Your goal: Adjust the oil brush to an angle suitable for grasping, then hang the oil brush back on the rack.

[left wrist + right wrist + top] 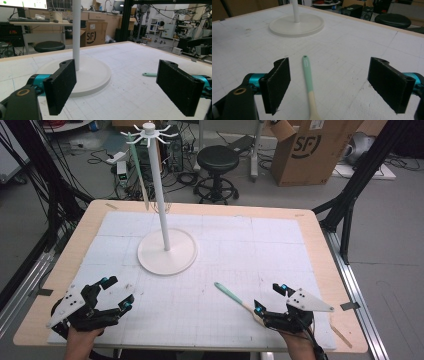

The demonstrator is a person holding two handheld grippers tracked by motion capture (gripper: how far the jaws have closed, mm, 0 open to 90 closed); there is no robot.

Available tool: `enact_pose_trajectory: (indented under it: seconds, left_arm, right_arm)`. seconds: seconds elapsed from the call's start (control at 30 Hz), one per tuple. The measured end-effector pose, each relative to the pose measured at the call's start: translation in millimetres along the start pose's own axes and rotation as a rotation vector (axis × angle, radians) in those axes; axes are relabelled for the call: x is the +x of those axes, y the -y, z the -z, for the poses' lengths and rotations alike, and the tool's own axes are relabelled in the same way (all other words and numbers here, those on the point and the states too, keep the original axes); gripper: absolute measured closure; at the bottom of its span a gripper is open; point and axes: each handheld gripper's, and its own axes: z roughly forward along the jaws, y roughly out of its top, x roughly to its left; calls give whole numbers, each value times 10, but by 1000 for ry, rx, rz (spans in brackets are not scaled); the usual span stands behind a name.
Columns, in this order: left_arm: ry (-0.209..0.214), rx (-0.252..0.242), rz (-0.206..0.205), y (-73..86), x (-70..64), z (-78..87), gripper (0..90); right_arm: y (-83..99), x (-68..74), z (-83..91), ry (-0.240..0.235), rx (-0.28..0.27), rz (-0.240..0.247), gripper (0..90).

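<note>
My right hand-held gripper [329, 87] hangs low over the worktop [260, 245] with its jaws spread wide and nothing between them. The spoon [309, 87] lies flat on the white mat right under it, closer to the left-hand jaw than to the other in the right gripper view. Its long axis runs almost straight away from me along the line of the jaws: wooden bowl end towards my hand, mint-green handle with its small hanging hole pointing off at the white stand [296, 25]. In the high view the spoon [232, 299] slants from my right hand-held gripper [272, 301] up and left across the mat, its near end touching or just beside the inner jaw (I cannot tell which).

My left hand-held gripper [114, 294] is just as wide open and just as empty, well apart from the spoon, whose green tip [149, 74] shows off to its right beyond the stand's round base [95, 75]. So the right hand is plainly the nearer one. I judge the grasp calls for sliding sideways to centre the handle between the pads, then closing across it. A second utensil [137, 167] already hangs from the stand's top hooks.
</note>
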Motion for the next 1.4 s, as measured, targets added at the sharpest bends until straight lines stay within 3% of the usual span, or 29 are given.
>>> enact_pose_trajectory:
  seconds: [0.77, 1.07, 1.3, 1.4]
  left_arm:
    - [7, -10, 0, -23, -25, 31, 170]
    - [-7, -11, -7, -55, -71, 72, 170]
    - [4, -2, -11, -71, -92, 29, 170]
    - [4, 1, -8, -70, -89, 27, 170]
  right_arm:
    - [-7, 70, -39, -28, 29, 15, 174]
    - [13, 100, -183, -58, 75, 34, 175]
    - [46, 42, -324, -67, 141, 51, 296]
    - [60, 21, -403, -76, 196, 65, 355]
